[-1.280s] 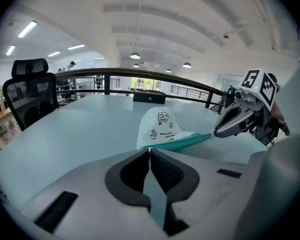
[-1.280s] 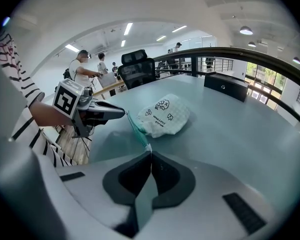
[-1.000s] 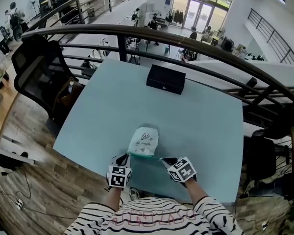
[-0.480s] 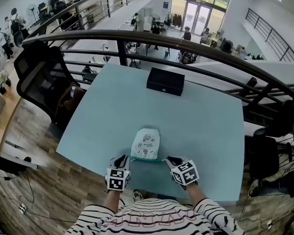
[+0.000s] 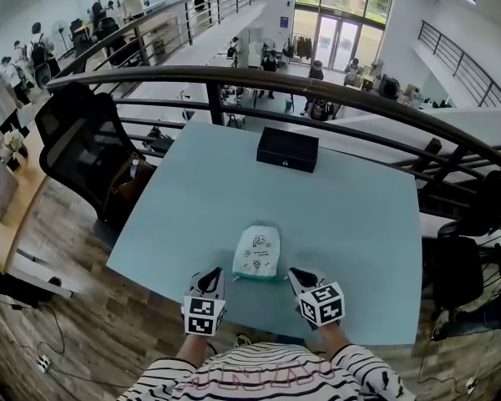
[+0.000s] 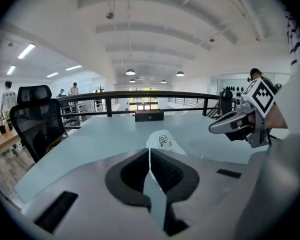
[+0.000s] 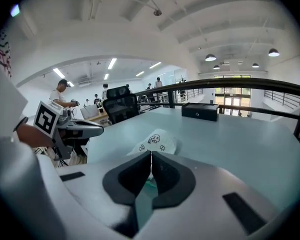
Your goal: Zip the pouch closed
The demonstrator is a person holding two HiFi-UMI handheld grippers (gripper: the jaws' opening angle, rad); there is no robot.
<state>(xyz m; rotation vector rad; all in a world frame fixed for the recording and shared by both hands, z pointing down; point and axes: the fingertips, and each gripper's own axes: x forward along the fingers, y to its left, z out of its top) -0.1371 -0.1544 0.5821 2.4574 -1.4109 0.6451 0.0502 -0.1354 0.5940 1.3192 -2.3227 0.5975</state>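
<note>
The pouch (image 5: 258, 255) is lying flat on the pale blue table (image 5: 351, 215), close to the near edge. Its printed white face is up and its teal zip edge is pointing toward the person. It is sitting right between the two tools, which suits a two-handed zip: one side to steady the fabric, the other to run the slider.

The left gripper (image 5: 209, 284) is hovering just beside the pouch's near left corner. Its jaws are pressed together with nothing between them, and only the table and the pouch beyond are showing past the pads. The right gripper (image 5: 301, 277) is mirroring it off the near right corner, likewise pressed together and pinching nothing. Neither is touching the pouch, and both are pointing forward and down toward it.

From above, the zip edge is showing as a flat, even teal line, so I'm judging the zip done or nearly so. The slider is too small to make out.

Farther off, a black box (image 5: 288, 149) is sitting at the table's far side, well apart, by the railing (image 5: 234, 75).
</note>
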